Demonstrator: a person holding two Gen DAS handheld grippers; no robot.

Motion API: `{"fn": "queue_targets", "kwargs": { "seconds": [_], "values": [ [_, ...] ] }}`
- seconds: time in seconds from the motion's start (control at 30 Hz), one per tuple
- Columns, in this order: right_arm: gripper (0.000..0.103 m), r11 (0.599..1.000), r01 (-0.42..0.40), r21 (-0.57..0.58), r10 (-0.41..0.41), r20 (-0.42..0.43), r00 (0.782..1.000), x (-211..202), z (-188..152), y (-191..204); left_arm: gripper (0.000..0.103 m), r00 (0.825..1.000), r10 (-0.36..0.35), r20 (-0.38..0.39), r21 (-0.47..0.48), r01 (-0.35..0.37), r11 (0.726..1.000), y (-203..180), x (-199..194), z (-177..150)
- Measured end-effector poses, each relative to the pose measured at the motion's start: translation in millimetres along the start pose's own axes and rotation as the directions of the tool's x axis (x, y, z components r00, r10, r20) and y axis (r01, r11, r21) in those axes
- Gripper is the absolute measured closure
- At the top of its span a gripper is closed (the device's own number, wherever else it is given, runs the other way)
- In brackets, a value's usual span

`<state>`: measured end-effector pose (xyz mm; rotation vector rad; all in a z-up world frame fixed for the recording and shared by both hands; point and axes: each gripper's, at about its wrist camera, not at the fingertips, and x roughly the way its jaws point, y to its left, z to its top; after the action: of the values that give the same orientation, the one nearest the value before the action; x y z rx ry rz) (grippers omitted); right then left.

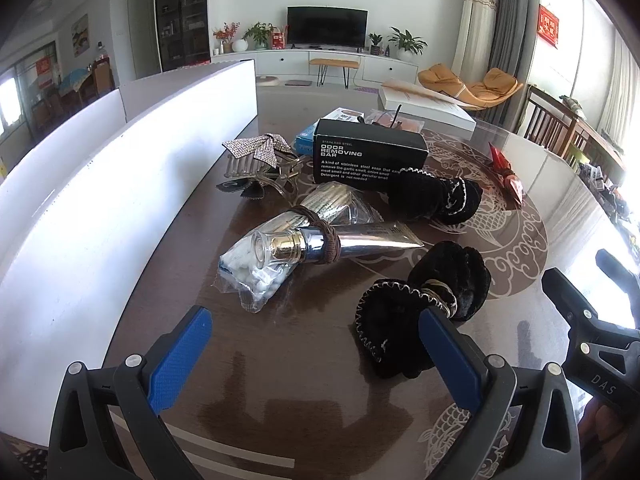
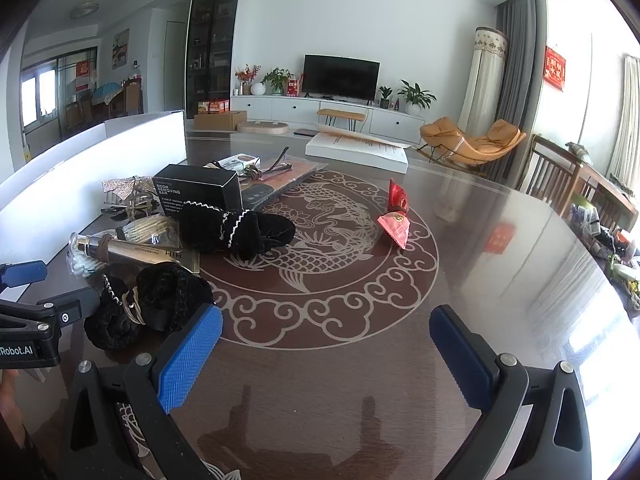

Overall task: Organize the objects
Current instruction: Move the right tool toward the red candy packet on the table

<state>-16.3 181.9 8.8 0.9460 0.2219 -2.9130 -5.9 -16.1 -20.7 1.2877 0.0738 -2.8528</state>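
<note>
Both hand-held grippers, left (image 1: 316, 344) and right (image 2: 326, 354), hover released over the bench (image 2: 460, 280), nothing grasped yet. Likely next: close on the near black scrunchie (image 1: 424, 304), lying just beyond the left one's right finger.

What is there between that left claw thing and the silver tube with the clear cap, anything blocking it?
Nothing visible blocks it. The left gripper is open above bare table, and the silver tube lies straight ahead. It does rest on a clear bag of white pellets, and a black velvet scrunchie sits just to its right.
</note>
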Motion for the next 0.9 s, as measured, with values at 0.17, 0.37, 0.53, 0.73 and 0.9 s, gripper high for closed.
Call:
{"fn": "queue_targets", "kwargs": {
  "seconds": [0.17,0.37,0.53,0.73,0.9],
  "values": [
    [0.000,1.000,0.000,0.000,0.000,0.000,1.000,0.1,-0.2,0.0,0.000,1.000,-0.002,-0.004,-0.003,0.002,1.000,0.8,1.2,-0.5],
    [0.000,1.000,0.000,-0.002,0.000,-0.003,1.000,-0.1,-0.3,-0.1,0.000,1.000,-0.002,-0.010,-0.007,0.002,1.000,1.3,2.3,-1.0],
    [0.000,1.000,-0.002,-0.004,0.002,-0.010,1.000,1.1,-0.9,0.1,0.000,1.000,0.001,-0.013,-0.006,-0.001,1.000,1.7,3.5,-1.8],
    [0.000,1.000,-0.005,-0.002,0.005,-0.016,1.000,4.1,-0.3,1.2,0.000,1.000,0.004,-0.022,-0.018,-0.005,1.000,5.4,5.6,-2.0],
    [0.000,1.000,-0.023,-0.004,0.023,-0.027,0.999,6.3,0.2,1.1,0.000,1.000,0.023,0.004,-0.055,-0.022,0.998,15.3,-3.1,-0.9]
  ]
}}
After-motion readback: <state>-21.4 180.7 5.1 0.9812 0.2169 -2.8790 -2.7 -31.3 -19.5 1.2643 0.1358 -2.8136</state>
